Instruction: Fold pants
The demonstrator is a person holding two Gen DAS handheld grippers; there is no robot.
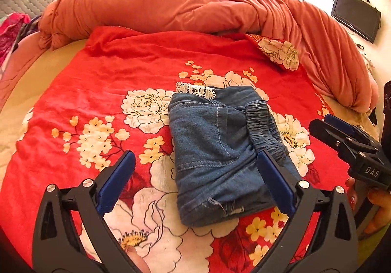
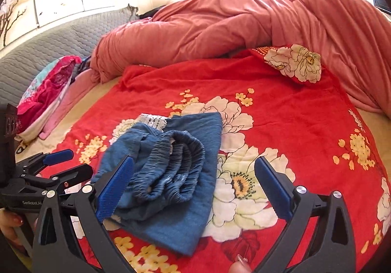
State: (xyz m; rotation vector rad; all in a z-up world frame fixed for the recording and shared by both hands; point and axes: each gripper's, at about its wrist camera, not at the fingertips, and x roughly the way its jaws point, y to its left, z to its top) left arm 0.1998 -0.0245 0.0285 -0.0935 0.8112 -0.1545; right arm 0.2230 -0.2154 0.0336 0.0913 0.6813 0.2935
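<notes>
Pants of blue denim with a gathered elastic waistband [image 1: 215,150] lie folded into a compact bundle near the middle of the red floral blanket [image 1: 136,67] spread over the bed. From the right wrist view the waistband sits bunched on top of the bundle, with a white lace trim [image 2: 154,121] showing at its far edge. A frayed hem corner shows at the near edge in the left wrist view.

Left gripper [image 1: 195,180] stands with its jaws spread wide above the near part of the bundle, pads pressing on nothing. Right gripper [image 2: 194,185] is likewise spread wide and empty, positioned over the bundle's right side. Neither tool touches the cloth as far as the views show.

Assessment: folding appears essentially complete, with the garment released and resting on its own. Remaining work, if any, would be neatening the loose waistband and uneven edges.

An orange-pink duvet [image 1: 195,4] is heaped behind, well apart.
</notes>
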